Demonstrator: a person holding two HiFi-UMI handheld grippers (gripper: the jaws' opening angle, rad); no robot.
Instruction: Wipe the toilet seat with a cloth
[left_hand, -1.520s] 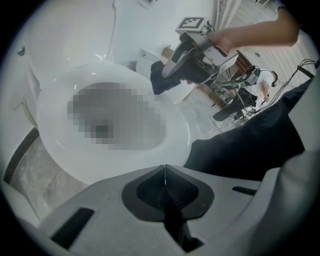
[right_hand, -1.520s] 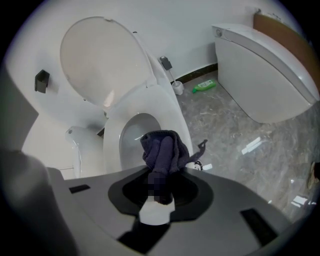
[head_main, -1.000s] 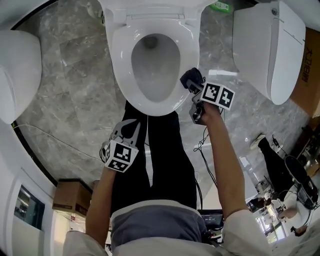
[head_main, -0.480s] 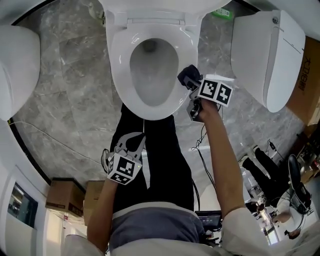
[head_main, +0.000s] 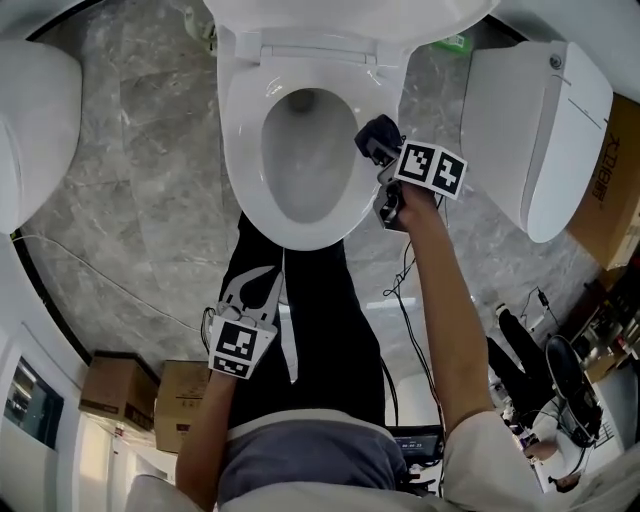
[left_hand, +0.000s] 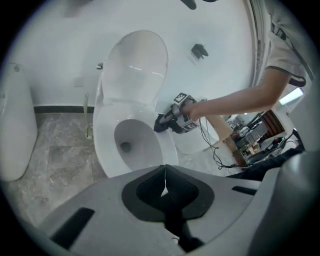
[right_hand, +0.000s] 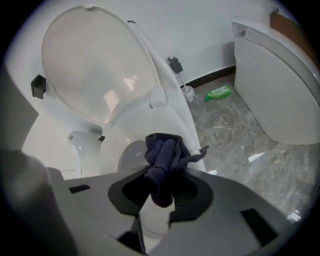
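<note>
- Head view: the right gripper (head_main: 385, 160) is clenching a dark bunched cloth (head_main: 375, 135) and is holding it at the right edge of the white toilet seat (head_main: 240, 150), toward the hinge end.
- The left gripper (head_main: 262, 280) is hanging well apart from the seat, over the person's dark trousers (head_main: 330, 320) in front of the bowl's front edge, with nothing in it.
- Grey marble floor (head_main: 160, 200) is lying open along the seat's left edge. On the right only a narrow strip of floor is separating the seat from a neighbouring toilet (head_main: 530, 130).
- A thin cable (head_main: 110, 285) is running across the floor at the left, and cardboard boxes (head_main: 150, 395) are sitting at the lower left.
- Left gripper view: the left gripper's (left_hand: 164, 180) jaws are pressing together, empty, and are pointing at the toilet seat (left_hand: 102, 145) from its front.
- The raised lid (left_hand: 135, 65) is leaning against the white wall. The right gripper (left_hand: 172, 120) is reaching in with the cloth (left_hand: 159, 124) at the seat's right edge.
- Bare floor (left_hand: 50, 145) is showing between the seat's left edge and another toilet (left_hand: 15, 125).
- Right gripper view: the right gripper's (right_hand: 160, 192) jaws are grasping the cloth (right_hand: 165, 155), which is bulging out past the tips in folds.
- The lid (right_hand: 95, 65) is standing upright behind it. To the right, marble floor (right_hand: 235, 135) is lying open up to the neighbouring toilet (right_hand: 280, 85).
- A green bottle (right_hand: 218, 92) is lying at the foot of the wall.
</note>
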